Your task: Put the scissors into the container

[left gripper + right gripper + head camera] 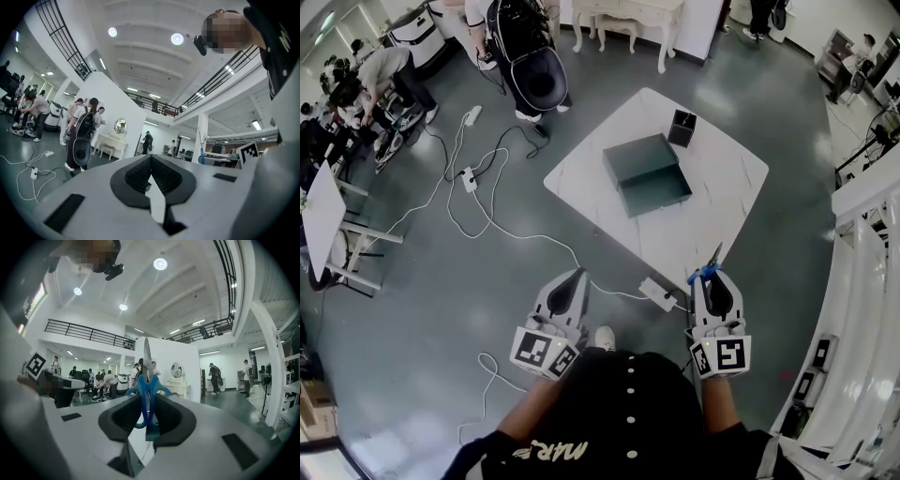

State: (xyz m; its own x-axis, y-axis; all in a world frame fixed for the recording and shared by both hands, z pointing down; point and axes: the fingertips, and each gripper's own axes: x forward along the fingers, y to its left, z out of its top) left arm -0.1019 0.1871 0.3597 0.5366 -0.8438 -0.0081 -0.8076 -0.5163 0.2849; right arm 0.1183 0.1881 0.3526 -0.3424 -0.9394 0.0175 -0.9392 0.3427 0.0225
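The scissors (712, 263) have blue handles and grey blades that point ahead toward the table. My right gripper (713, 279) is shut on their handles; in the right gripper view the blue loops (146, 389) sit between the dark pads and the blades stick up past them. On the white table (722, 202) ahead lies a dark grey-green open box (647, 174), and a small black upright container (682, 127) stands behind it. My left gripper (577, 276) is held beside the right one, short of the table, with its jaws (150, 159) shut on nothing.
A white power strip (656, 293) and cables (478, 192) lie on the grey floor between me and the table. People (380, 84) work at the left, a black chair (532, 70) stands behind the table, and white rails (862, 262) run along the right.
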